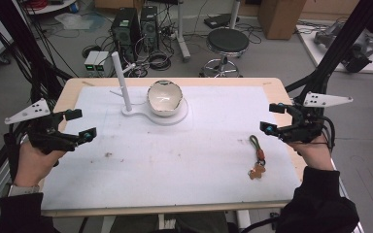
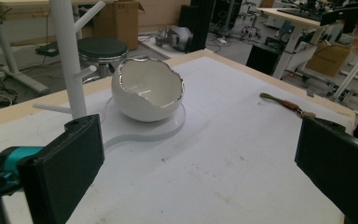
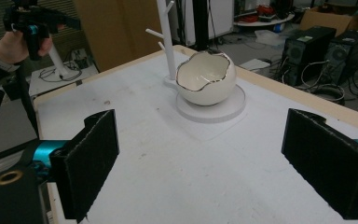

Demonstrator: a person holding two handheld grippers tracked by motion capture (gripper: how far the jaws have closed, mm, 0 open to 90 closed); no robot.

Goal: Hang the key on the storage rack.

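A white eggshell-shaped bowl (image 1: pixel 164 98) (image 2: pixel 147 89) (image 3: pixel 206 78) with a silver rim sits on a round white base (image 1: pixel 177 115) at the back middle of the table. A white branched stand (image 1: pixel 121 81) (image 2: pixel 70 56) (image 3: pixel 166 32) rises at the bowl's left. A keychain with a green cord (image 1: pixel 257 156) (image 2: pixel 286 104) lies on the mat at the right. My left gripper (image 1: pixel 82 124) (image 2: pixel 200 172) hovers open at the table's left edge, nothing between its jaws. My right gripper (image 1: pixel 271 118) (image 3: pixel 200 168) hovers open at the right edge, also empty.
A white mat (image 1: pixel 175 160) covers the wooden table (image 1: pixel 278 90). Beyond the far edge stand a black stool (image 1: pixel 227 41), computer towers (image 1: pixel 126 26), cables and a cardboard box (image 1: pixel 281 17). Black frame poles (image 1: pixel 340 43) flank both sides.
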